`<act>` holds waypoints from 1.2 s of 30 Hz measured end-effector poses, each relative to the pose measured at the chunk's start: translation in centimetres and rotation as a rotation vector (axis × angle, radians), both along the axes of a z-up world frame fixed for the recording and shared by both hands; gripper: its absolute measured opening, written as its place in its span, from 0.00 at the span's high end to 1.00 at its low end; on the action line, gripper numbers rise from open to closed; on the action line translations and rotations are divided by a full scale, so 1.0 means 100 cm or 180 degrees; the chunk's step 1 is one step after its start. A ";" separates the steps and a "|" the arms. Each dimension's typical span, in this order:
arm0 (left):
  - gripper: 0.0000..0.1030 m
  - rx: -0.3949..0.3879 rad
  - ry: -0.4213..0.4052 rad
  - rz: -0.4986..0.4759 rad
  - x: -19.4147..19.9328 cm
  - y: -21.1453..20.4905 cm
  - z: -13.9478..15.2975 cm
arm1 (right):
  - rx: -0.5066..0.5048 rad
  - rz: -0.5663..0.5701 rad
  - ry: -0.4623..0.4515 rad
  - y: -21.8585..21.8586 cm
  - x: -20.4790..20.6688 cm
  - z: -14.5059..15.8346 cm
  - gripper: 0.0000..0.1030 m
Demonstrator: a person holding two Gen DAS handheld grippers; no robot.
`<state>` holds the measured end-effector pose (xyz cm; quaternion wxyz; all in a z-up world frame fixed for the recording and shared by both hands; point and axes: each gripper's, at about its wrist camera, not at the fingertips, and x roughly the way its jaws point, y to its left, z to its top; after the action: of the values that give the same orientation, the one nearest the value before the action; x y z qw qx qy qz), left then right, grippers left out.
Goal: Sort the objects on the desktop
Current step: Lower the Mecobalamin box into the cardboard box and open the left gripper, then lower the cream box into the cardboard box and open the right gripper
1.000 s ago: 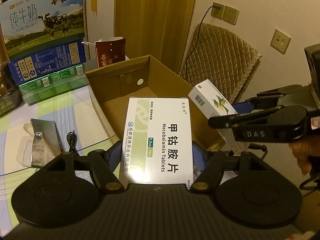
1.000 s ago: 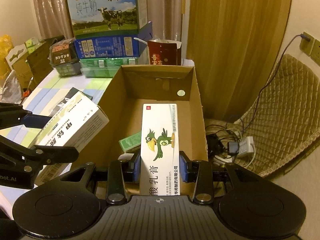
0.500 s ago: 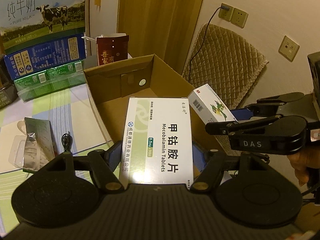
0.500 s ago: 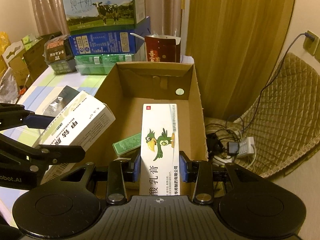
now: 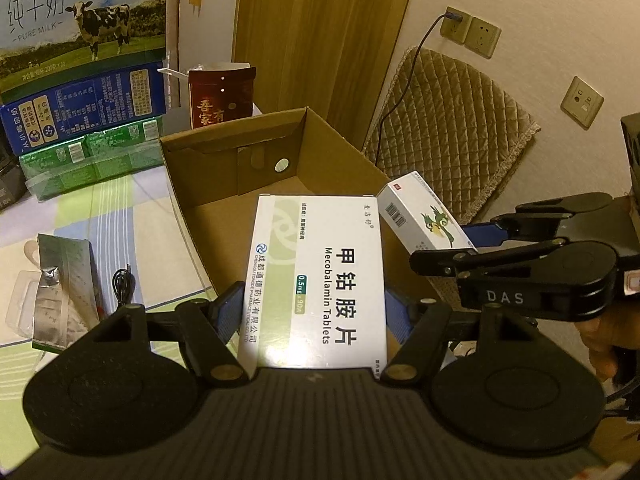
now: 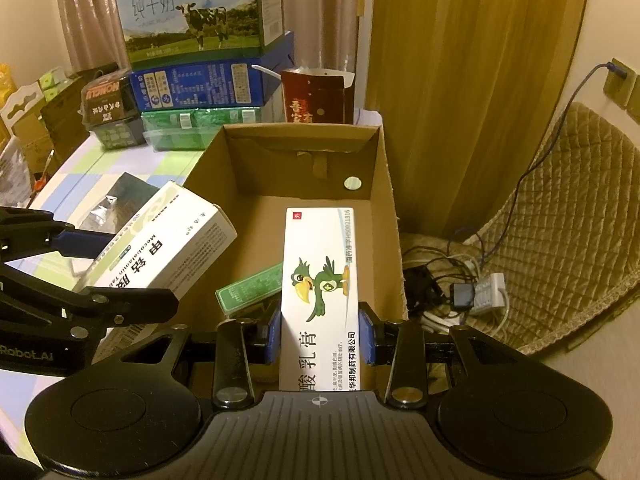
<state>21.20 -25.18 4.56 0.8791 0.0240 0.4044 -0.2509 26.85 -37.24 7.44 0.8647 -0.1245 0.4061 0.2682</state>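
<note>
Left wrist: left gripper (image 5: 316, 312) clamps tablet box (image 5: 320, 280) (right gripper (image 6: 320, 332) clamps ointment box (image 6: 320, 292)).

An open cardboard box (image 6: 384, 216) sat at the right edge of the table (image 6: 92, 168), with a small packet (image 6: 250, 288) inside near its front left. The tablet box (image 5: 318, 276), clamped in the left gripper (image 5: 316, 312), hung over the box's left wall. The ointment box (image 6: 320, 296), clamped in the right gripper (image 6: 320, 334), hung over the inside, right of the tablet box. Behind the cardboard box stood a paper bag (image 6: 314, 98), and left of that a stack of cartons (image 6: 200, 64). A foil pouch (image 5: 64, 280) and a cable (image 5: 122, 284) lay on the table left of the cardboard box. A cushion (image 6: 560, 216) lay off to its right.
</note>
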 end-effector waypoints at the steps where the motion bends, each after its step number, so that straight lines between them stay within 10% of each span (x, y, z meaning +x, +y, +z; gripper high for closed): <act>1: 0.35 0.0003 -0.0003 0.0002 0.001 -0.001 -0.001 | -0.0001 0.0000 -0.0001 0.000 0.000 0.000 0.66; 36: 0.30 -0.0094 -0.0036 0.0201 -0.005 0.024 -0.004 | 0.0190 -0.0148 -0.0074 0.003 0.008 0.003 0.58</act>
<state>20.71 -22.77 4.19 0.8892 -0.0003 0.3963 -0.2288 27.62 -36.95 7.79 0.8787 -0.0923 0.3907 0.2585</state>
